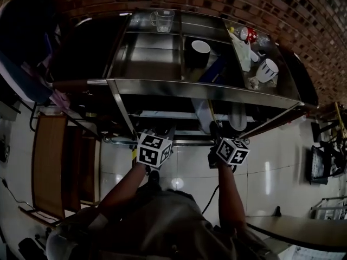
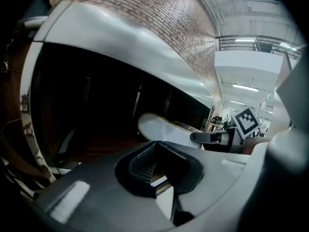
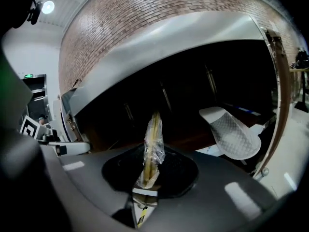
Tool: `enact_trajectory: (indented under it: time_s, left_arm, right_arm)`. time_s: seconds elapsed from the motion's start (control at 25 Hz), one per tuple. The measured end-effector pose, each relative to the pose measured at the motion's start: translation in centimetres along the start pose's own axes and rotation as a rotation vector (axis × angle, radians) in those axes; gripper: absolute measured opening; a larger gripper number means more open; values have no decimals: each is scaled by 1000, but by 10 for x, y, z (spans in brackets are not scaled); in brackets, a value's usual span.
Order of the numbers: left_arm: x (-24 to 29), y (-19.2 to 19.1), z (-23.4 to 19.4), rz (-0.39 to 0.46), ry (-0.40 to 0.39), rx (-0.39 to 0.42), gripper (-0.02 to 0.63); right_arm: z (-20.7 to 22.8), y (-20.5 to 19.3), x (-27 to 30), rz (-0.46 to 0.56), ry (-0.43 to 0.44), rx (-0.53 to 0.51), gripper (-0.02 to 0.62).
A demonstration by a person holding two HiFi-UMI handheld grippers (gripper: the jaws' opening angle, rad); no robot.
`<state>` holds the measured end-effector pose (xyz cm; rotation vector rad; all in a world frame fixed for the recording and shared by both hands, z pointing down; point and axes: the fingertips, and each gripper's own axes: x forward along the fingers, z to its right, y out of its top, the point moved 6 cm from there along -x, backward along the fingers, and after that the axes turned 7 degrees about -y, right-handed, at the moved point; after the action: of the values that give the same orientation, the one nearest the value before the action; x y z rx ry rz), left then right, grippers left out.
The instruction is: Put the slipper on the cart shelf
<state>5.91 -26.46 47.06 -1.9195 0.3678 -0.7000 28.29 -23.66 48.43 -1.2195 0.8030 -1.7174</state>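
Your right hand-held gripper (image 3: pixel 150 170) is clamped on the slipper (image 3: pixel 154 134), which you see edge-on there: a thin yellowish strip in a crinkled plastic wrap (image 3: pixel 155 146), standing up straight ahead of the jaws. From your left hand-held gripper's (image 2: pixel 154 146) side, the same slipper shows its pale sole, sticking out in front of the right hand-held gripper and into the dark space under the cart's (image 1: pixel 206 88) top deck. Whether it touches the shelf below it, you cannot tell.

Your left hand-held gripper has its jaws together with nothing between them, and it sits beside the right one, at the cart's front edge.

A second slipper (image 3: pixel 231 132) with a patterned white sole lies ahead and to the right of your right hand-held gripper, apart from the held one, inside the same dark opening.

Above and beyond both hand-held grippers, the top deck carries a glass jug (image 1: pixel 162 19) and a white mug (image 1: pixel 267 69)
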Motion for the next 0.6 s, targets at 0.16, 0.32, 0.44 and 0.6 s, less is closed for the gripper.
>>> enact_trajectory:
  time_s: [0.16, 0.32, 0.44, 0.6]
  left_arm:
    - [13, 5, -11, -15, -39, -3, 8]
    - [22, 7, -19, -24, -56, -9, 8]
    - [27, 9, -19, -28, -53, -4, 8]
    - [35, 10, -17, -46, -30, 13, 8]
  right_arm:
    - [-2, 4, 16, 6, -60, 5, 54]
    - [3, 4, 34, -7, -94, 8, 55]
    - [13, 5, 48, -8, -101, 23, 55]
    - [21, 0, 61, -24, -104, 14, 55]
